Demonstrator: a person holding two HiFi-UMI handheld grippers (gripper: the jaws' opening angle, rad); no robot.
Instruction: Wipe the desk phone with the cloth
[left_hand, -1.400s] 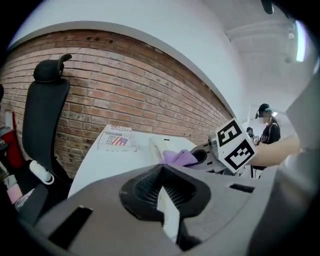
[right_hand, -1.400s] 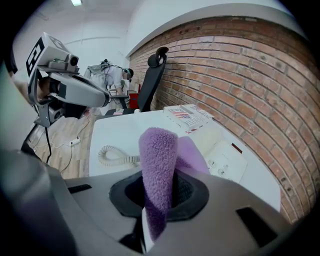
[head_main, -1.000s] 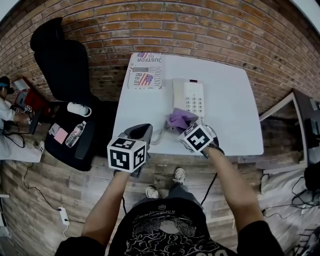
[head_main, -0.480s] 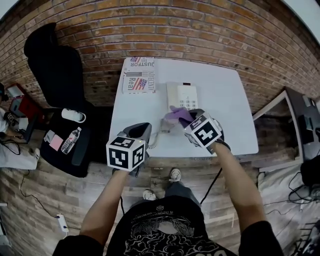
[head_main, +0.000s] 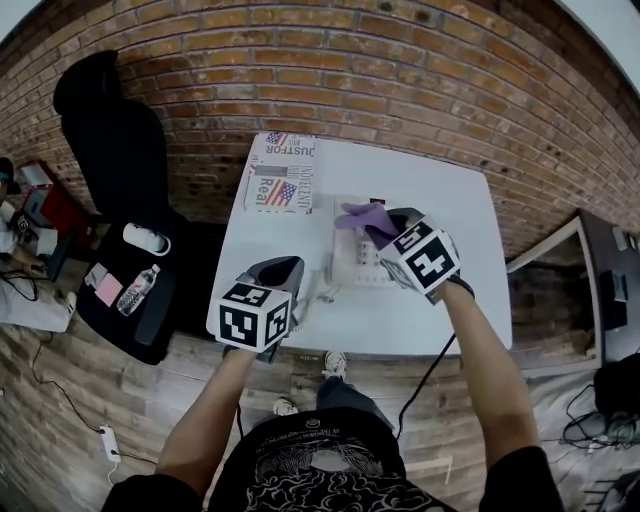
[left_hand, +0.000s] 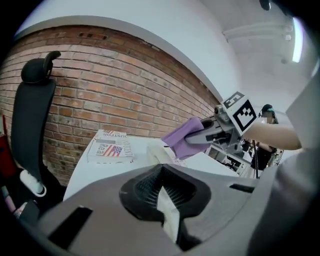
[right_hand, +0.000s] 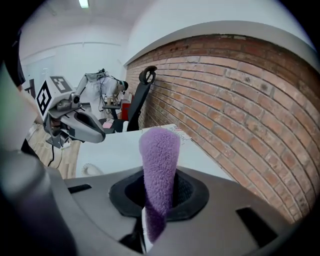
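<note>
**Findings**

1. The white rectangular table (head_main: 460, 200) stood against the brick wall, with the black office chair (head_main: 110, 140) to its left.
2. The flat printed cardboard package with a flag design (head_main: 280, 172) lay at the far left corner of the table. It was shut, and its contents could not be seen.
3. The white desk phone (head_main: 350, 262) sat mid-table, and its coiled cord (head_main: 312, 292) trailed off its left side.
4. The chair seat held a clear plastic bottle (head_main: 135, 292), a pink item and a white roll. There was no other container in view.

**Change noted**

Over the last 1 second the right gripper (head_main: 383, 228) carried the purple fleece cloth (head_main: 362, 216) from the phone's near end to its far end. I judged this to be 1 lengthwise pass nearly completed, so wiping was under way. Further passes were probably still needed for the sides and the handset.

**Tool state**

- The right gripper's jaws were clamped on the cloth. A folded length stood out beyond them, over the phone's far end. No view confirmed that the cloth was touching the phone.
- The left gripper (head_main: 280, 268) hung at the front left of the table, just beside the cord. Its jaws were closed together with nothing between them, and it played no part in the wiping.
</note>
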